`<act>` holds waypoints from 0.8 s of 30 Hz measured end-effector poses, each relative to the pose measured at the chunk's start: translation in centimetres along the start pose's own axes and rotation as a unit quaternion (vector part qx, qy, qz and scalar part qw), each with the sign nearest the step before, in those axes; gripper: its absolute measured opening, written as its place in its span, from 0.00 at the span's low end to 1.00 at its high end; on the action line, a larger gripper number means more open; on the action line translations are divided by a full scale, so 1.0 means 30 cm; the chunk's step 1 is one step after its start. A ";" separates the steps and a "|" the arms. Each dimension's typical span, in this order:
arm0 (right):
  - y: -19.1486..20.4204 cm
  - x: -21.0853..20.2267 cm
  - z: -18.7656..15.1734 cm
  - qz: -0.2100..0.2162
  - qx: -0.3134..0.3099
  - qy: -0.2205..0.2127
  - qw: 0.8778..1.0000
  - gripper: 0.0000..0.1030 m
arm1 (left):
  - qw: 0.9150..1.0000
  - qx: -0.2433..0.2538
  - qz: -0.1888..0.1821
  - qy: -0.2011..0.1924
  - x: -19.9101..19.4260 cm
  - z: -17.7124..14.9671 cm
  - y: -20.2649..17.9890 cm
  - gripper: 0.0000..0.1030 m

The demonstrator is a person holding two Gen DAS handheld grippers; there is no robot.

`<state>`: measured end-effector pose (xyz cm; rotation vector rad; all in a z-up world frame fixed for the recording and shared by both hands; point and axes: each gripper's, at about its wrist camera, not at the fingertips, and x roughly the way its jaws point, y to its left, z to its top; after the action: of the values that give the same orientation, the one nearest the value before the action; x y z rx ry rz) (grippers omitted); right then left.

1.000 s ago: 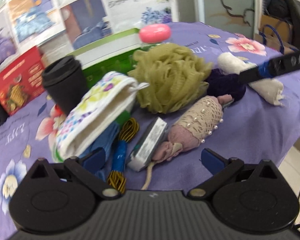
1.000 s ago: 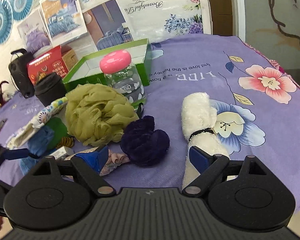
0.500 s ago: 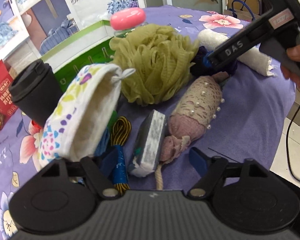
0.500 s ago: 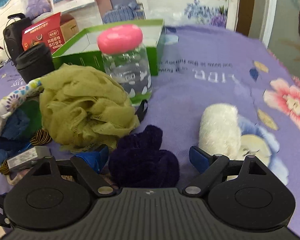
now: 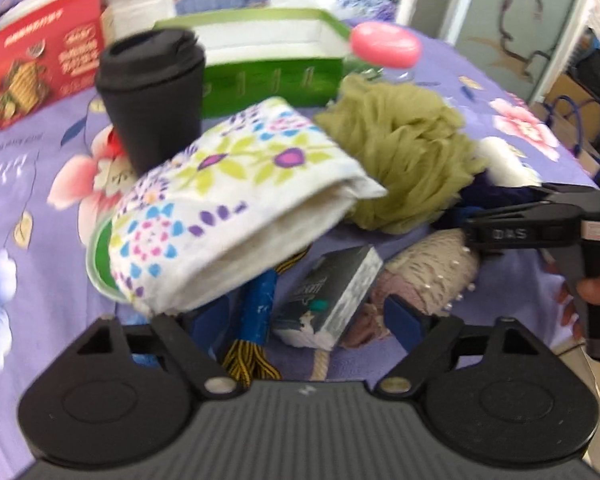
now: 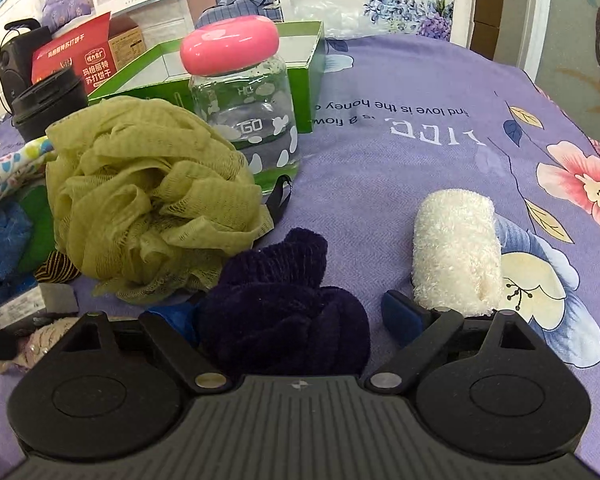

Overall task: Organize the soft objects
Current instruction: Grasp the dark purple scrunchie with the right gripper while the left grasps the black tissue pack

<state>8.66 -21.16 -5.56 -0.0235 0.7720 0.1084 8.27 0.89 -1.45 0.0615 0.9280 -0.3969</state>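
Cluttered purple floral surface [image 6: 440, 92], posters on wall behind.
Both grippers' jaws spread; dark purple cloth [image 6: 284, 312] lies between right gripper [image 6: 288, 316] jaws, unpinched.

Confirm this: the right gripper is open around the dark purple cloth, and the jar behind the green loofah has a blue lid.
Wrong on the lid: the right wrist view shows the jar behind the green loofah with a pink lid. The right gripper is open around the dark purple cloth.

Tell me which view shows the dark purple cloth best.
The right wrist view: the dark purple cloth lies bunched, sharp and close between the open fingers. The left wrist view shows only a blurred sliver behind the green bath pouf.
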 end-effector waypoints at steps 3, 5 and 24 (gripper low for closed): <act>-0.007 -0.010 -0.015 0.008 -0.017 -0.005 1.000 0.76 | 1.000 0.010 0.003 -0.008 -0.010 -0.007 -0.021 0.75; -0.014 -0.016 -0.022 0.012 -0.020 -0.006 1.000 0.76 | 1.000 0.024 -0.004 -0.016 -0.029 -0.017 -0.034 0.65; -0.013 -0.010 -0.023 0.025 -0.044 -0.023 0.998 0.81 | 0.997 0.065 -0.032 0.011 0.039 0.037 -0.026 0.53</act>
<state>8.01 -21.62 -5.85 -0.0843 0.7210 0.1899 9.47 -0.44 -1.61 0.1546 0.9272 -0.5172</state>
